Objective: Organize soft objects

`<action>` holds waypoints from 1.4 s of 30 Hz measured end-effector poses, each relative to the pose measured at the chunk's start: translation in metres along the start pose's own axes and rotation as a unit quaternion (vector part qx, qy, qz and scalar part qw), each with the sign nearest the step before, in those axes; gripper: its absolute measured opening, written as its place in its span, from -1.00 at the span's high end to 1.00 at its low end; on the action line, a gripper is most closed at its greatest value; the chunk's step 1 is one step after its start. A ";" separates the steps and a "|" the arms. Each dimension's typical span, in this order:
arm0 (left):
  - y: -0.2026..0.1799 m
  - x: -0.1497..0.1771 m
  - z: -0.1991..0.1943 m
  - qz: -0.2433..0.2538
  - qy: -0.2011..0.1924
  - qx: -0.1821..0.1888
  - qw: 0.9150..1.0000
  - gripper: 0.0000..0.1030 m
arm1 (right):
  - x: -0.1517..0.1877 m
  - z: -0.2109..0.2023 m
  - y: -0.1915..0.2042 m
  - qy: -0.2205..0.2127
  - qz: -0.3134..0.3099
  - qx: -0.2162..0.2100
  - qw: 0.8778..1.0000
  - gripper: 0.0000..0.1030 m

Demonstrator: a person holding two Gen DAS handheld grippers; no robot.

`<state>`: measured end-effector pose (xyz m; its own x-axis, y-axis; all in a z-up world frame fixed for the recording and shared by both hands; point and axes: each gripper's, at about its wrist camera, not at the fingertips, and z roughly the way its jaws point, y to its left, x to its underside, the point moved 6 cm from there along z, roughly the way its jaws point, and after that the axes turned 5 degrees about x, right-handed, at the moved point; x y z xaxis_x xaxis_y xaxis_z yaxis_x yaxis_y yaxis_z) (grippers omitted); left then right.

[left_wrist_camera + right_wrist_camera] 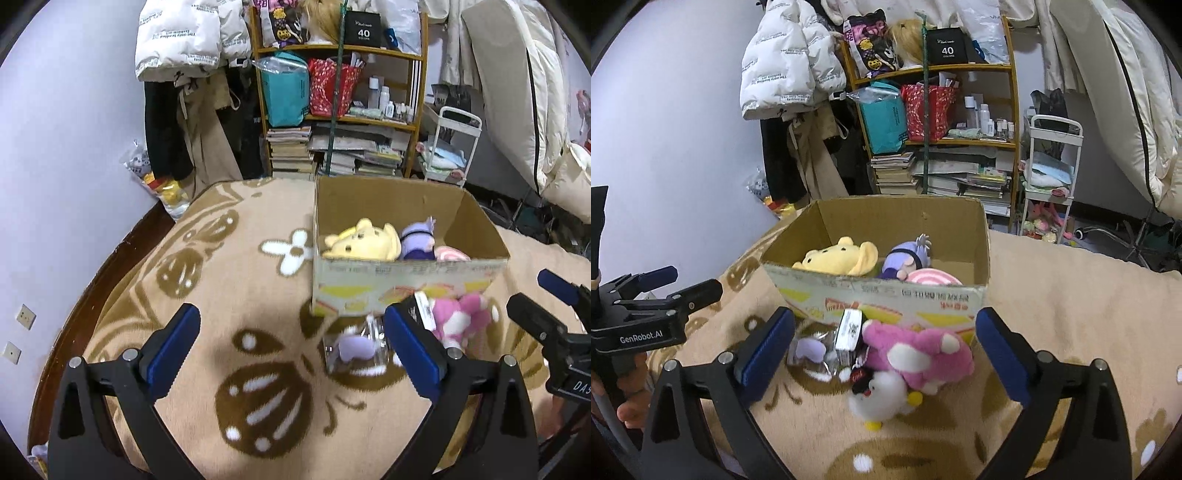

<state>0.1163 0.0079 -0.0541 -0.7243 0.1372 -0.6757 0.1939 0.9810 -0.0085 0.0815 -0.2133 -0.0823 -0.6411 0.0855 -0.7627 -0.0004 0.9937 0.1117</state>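
Left view: the left gripper (291, 347) hangs with fingers wide apart and empty over the blanket (207, 258). The box (406, 280) sits far right, a yellow toy (364, 240) already inside, so sorting looks partway done. A small purple packet (354, 349) lies near.

Right view: the right gripper (884, 345), also spread and empty, frames the pink toy (919, 354) and white toy (882, 398), which lie just before the box wall. The next grasp likely needs closing low, then lifting over that near rim; open blanket lies to the right.

Open cardboard box (886, 295) on bed: yellow plush (838, 260), purple doll (905, 260), pink-striped toy (932, 277) inside. Outside, against its front: pink plush (919, 354), white chick (882, 398) (blurred), bagged purple toy (809, 349).
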 end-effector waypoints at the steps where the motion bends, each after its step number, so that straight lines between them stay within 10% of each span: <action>1: 0.000 0.003 -0.001 -0.001 0.002 0.001 1.000 -0.91 | 0.003 -0.002 0.001 0.003 -0.001 0.000 1.000 -0.99; 42: -0.004 0.025 0.061 -0.031 0.072 0.016 0.997 -0.91 | 0.042 0.048 -0.004 0.099 0.024 0.039 0.994 -0.99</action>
<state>0.1377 -0.0010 -0.1153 -0.8221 0.0970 -0.5610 0.1656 0.9835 -0.0727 0.0917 -0.2105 -0.1452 -0.7781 0.1244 -0.6157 0.0879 0.9921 0.0894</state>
